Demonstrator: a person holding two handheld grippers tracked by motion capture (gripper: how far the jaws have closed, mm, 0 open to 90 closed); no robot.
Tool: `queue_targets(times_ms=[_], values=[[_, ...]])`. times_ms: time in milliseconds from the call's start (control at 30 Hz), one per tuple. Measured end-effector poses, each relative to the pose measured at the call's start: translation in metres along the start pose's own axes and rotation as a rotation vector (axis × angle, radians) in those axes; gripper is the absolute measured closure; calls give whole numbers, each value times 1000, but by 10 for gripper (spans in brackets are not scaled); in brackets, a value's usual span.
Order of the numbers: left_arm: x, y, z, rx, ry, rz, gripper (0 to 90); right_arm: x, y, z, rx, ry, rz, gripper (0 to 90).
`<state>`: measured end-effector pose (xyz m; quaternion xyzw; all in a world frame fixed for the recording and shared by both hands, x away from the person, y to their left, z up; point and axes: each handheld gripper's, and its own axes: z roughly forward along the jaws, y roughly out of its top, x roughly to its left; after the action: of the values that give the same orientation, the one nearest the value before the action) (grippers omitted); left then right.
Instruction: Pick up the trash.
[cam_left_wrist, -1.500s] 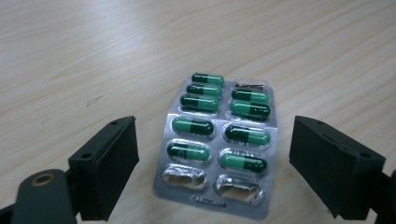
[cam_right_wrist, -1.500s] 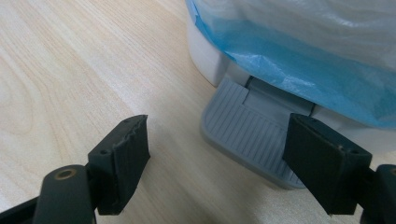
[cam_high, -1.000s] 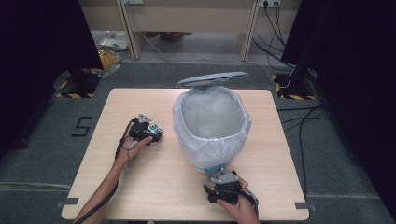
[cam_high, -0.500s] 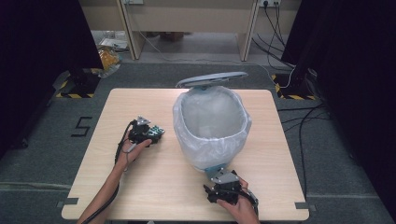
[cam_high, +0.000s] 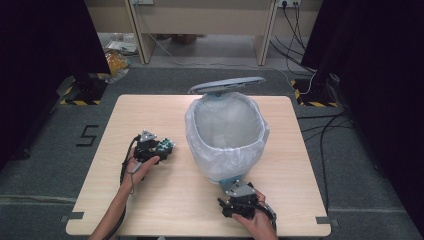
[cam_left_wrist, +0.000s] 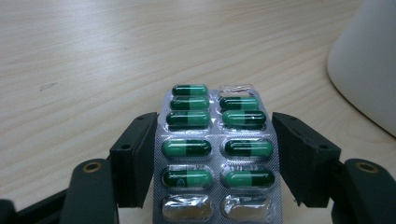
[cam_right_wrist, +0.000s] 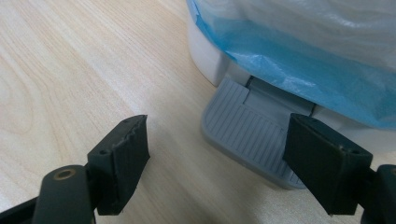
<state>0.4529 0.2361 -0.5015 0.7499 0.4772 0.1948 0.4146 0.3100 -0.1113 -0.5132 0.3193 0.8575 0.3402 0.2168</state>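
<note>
Between gripper jaws: green-capsule blister pack (cam_left_wrist: 217, 154), partly emptied.

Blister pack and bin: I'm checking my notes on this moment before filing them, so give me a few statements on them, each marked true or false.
1. The left gripper holds a blister pack of green capsules. True.
2. Every pocket of the blister pack is full. False: at least three pockets are empty, two nearest the camera and one at the far end.
3. The bin has its lid raised. True.
4. The right gripper is shut on the bin's pedal. False: its jaws stand wide open, with the pedal just ahead of them.
5. The bin has no liner. False: a pale plastic bag is folded over its rim.
</note>
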Motion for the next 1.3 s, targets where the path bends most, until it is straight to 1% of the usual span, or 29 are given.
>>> queue_targets(times_ms=[67,100,167,200,233,267,300,400,500,767,967,1100,1300], values=[[-1,3,-7,-16,-10,0,338,0,0,0,-1,1,1,223],[-1,3,-7,-16,-10,0,338,0,0,0,-1,0,1,223],[-5,6,-18,-31,-16,10,338,0,0,0,-2,-1,1,223],[-5,6,-18,-31,-16,10,338,0,0,0,-1,-1,-1,223],[-7,8,-23,-40,-20,15,338,0,0,0,-1,0,0,223],[-7,8,-23,-40,-20,15,338,0,0,0,-1,0,0,223],[-9,9,-26,-51,-19,13,338,0,0,0,-2,-1,1,223],[-11,10,-29,-52,-22,24,338,0,0,0,-3,-1,-6,223],[-12,11,-30,-57,-22,22,338,0,0,0,0,0,-2,223],[-16,17,-41,-91,-32,21,338,0,0,0,-1,-1,-1,223],[-20,26,-55,-129,-35,39,338,0,0,0,0,0,-1,221],[-20,29,-60,-141,-43,39,338,0,0,0,0,0,1,221],[-22,37,-78,-174,-67,36,338,0,0,0,-1,1,1,221]])
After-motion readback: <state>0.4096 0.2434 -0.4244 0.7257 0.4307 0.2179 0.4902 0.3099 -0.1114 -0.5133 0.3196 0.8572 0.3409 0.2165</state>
